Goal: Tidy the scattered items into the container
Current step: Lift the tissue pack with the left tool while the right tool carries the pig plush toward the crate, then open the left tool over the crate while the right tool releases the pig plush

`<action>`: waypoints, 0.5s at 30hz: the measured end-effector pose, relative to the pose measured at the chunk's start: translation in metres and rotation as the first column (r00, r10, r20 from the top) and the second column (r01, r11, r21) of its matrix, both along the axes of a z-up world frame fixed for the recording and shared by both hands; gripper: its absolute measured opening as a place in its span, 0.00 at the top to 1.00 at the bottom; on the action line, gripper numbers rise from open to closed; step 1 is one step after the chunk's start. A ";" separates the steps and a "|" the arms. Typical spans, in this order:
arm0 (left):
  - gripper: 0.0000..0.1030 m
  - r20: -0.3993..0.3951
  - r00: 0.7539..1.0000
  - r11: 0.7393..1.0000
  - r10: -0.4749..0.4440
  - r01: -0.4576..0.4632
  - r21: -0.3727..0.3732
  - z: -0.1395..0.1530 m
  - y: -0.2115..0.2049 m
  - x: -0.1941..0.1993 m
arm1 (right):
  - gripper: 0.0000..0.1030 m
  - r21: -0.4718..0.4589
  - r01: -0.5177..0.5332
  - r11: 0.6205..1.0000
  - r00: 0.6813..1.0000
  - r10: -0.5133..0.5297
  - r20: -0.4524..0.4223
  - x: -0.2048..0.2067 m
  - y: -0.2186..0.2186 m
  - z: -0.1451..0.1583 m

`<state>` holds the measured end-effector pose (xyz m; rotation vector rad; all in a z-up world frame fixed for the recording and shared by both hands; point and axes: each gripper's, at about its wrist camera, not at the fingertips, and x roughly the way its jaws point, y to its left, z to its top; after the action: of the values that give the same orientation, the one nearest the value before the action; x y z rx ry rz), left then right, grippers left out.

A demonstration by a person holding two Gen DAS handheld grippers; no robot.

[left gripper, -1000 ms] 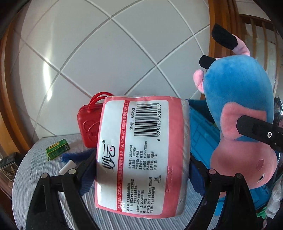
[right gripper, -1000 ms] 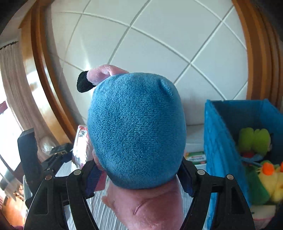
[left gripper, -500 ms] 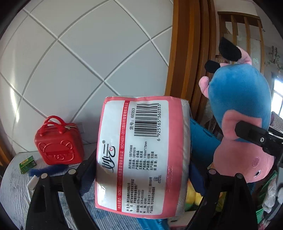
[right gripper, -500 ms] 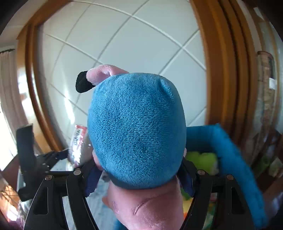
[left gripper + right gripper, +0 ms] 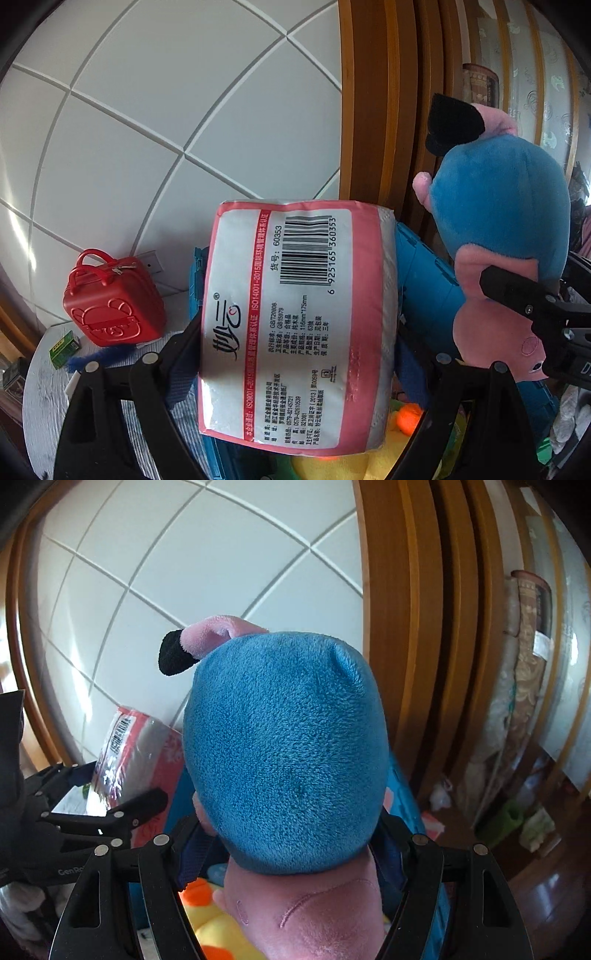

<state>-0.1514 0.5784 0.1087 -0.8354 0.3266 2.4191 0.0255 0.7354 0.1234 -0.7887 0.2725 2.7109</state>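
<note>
My left gripper [image 5: 295, 354] is shut on a pink-and-white tissue pack [image 5: 295, 325] with a barcode, held above the blue basket [image 5: 428, 280]. To its right hangs a blue and pink plush toy [image 5: 498, 229], gripped by my right gripper [image 5: 524, 306]. In the right wrist view my right gripper [image 5: 291, 849] is shut on the plush toy [image 5: 288, 746], which fills the middle; the tissue pack [image 5: 136, 753] and left gripper [image 5: 122, 816] show at the left. Yellow and orange soft toys [image 5: 214, 930] lie in the basket below both held things.
A red toy suitcase [image 5: 110, 299], a small green box [image 5: 64, 345] and a blue fuzzy item [image 5: 99, 358] sit on the grey table [image 5: 48, 398] at left. Behind stand a white tiled wall [image 5: 166, 129] and wooden door frame [image 5: 388, 110]. Clutter lies on the floor at right [image 5: 517, 819].
Both grippers have carried their loads to the right, from over the table to above the blue basket. The red suitcase and green box have slid to the left of view.
</note>
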 end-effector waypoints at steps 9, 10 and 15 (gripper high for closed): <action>0.13 0.199 0.979 0.989 0.050 -0.020 -0.146 -0.078 0.037 -0.046 | 0.26 -0.190 -0.032 0.981 0.991 0.056 0.123 -0.045 0.039 -0.074; 0.13 0.207 0.977 0.986 0.055 -0.021 -0.164 -0.088 0.040 -0.050 | 0.26 -0.204 -0.028 0.979 0.988 0.058 0.142 -0.049 0.043 -0.085; 0.13 0.232 0.969 0.976 0.083 -0.031 -0.218 -0.126 0.053 -0.059 | 0.26 -0.288 -0.014 0.957 0.978 0.073 0.197 -0.063 0.055 -0.125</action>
<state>-0.2101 0.6311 -0.0176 -1.2357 0.4784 2.3290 -0.0371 0.7903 -0.0011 -1.1591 0.6149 2.6350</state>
